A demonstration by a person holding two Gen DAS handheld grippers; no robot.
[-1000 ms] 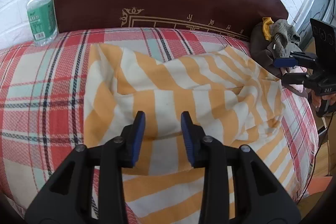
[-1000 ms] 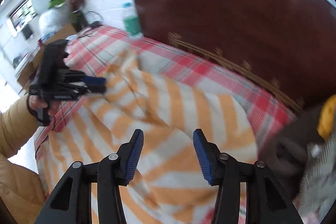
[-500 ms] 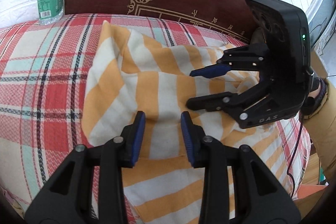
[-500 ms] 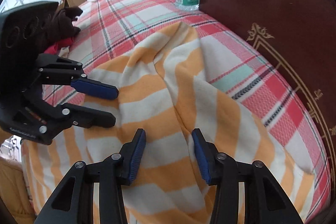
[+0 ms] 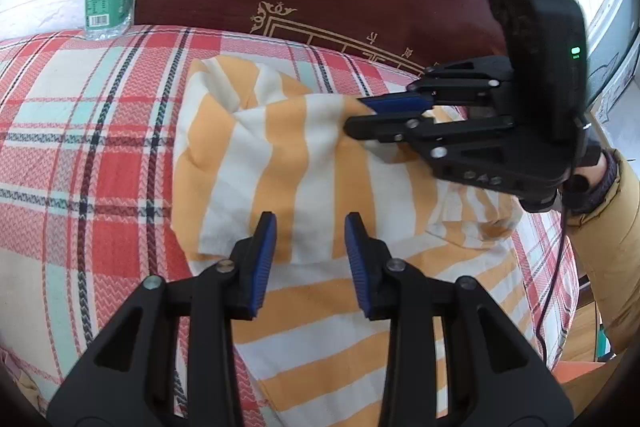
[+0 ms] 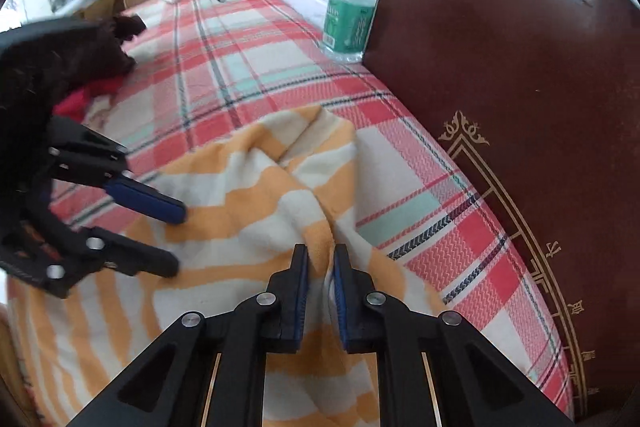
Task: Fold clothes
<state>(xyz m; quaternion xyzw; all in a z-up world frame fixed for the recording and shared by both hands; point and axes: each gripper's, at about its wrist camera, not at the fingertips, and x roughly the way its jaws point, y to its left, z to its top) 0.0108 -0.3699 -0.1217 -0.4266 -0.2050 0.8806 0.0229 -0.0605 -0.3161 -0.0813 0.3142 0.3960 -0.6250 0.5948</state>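
At frame centre in both views, the striped cloth (image 5: 304, 163) lies rumpled on the plaid bed (image 5: 80, 131). The right gripper (image 6: 321, 267) pinches a raised ridge of it; the left gripper (image 5: 308, 247) hovers spread above the near edge. Best to clamp that edge with the left before lifting, so the fold carries over level.

Right gripper (image 6: 321, 267) was closed, its blue pads (image 6: 305, 291) pinching a raised fold of cloth (image 6: 256, 195); left gripper (image 5: 310, 251) hovered above it, jaws parted and empty.
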